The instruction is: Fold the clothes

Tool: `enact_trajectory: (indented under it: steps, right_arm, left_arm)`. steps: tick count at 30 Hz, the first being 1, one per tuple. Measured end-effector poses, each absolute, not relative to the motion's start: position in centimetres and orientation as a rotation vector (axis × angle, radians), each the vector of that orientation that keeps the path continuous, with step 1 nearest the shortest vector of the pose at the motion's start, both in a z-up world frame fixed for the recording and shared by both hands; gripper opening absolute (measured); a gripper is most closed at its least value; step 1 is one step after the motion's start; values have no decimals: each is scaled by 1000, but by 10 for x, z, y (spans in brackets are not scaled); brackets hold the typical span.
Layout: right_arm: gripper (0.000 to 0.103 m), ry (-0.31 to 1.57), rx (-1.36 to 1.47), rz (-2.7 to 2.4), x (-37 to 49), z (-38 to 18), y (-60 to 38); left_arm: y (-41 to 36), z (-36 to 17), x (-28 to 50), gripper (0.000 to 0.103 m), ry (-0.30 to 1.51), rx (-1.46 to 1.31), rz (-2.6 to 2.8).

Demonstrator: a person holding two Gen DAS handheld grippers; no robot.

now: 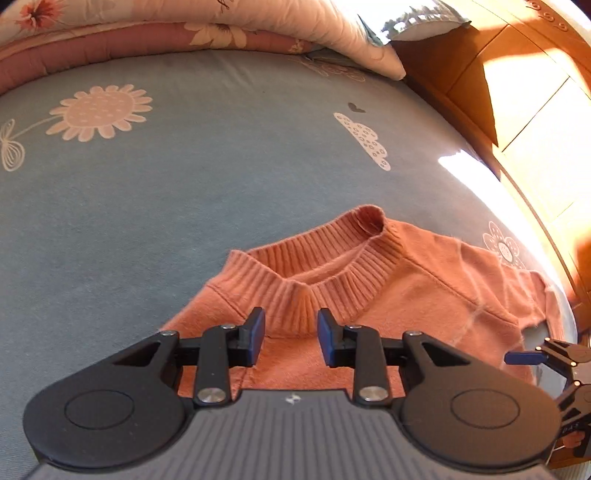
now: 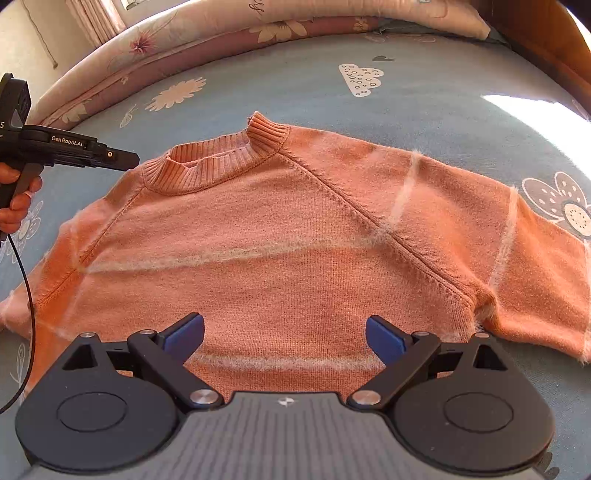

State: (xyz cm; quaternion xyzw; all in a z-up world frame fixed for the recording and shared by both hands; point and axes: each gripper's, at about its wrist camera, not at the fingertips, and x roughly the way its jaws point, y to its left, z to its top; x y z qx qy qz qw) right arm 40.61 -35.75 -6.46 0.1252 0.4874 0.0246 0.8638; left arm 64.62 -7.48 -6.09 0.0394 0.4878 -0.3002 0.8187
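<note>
An orange knit sweater (image 2: pixel 280 251) with pale fuzzy stripes lies spread flat on the blue bed sheet (image 2: pixel 424 110), ribbed collar (image 2: pixel 221 162) toward the far side. In the left wrist view the sweater (image 1: pixel 424 295) fills the lower middle, its collar (image 1: pixel 332 266) just ahead of my left gripper (image 1: pixel 291 338), which is open above the fabric near the shoulder. My right gripper (image 2: pixel 284 334) stands wide open over the lower body of the sweater with nothing between its fingers. The left gripper (image 2: pixel 122 158) also shows from the side at the left edge of the right wrist view, held by a hand (image 2: pixel 16 203).
A folded floral quilt (image 1: pixel 184 33) lies along the far edge of the bed. Wooden furniture (image 1: pixel 517 92) in bright sunlight stands to the right of the bed. Blue sheet (image 1: pixel 184 184) stretches beyond the collar. A black cable (image 2: pixel 26 295) hangs from the left gripper.
</note>
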Motion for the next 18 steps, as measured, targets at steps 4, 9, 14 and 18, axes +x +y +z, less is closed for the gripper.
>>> enact_trajectory:
  steps: [4,9,14,18]
  right_arm:
    - [96,1022,268,51,414,-69,-359]
    - [96,1021,266,52,418,-72,-361]
    - [96,1029,277,37,424,-75,-365]
    - [96,1012,271,47,429,-72,-364]
  left_arm:
    - [-72,-80,654,41,1021,95,-498]
    - [-54,-82,671,31,1015,15,-411]
    - [-71,-73,675,34,990,187,-579]
    - [-83,-89,682,32,1070,278,-686]
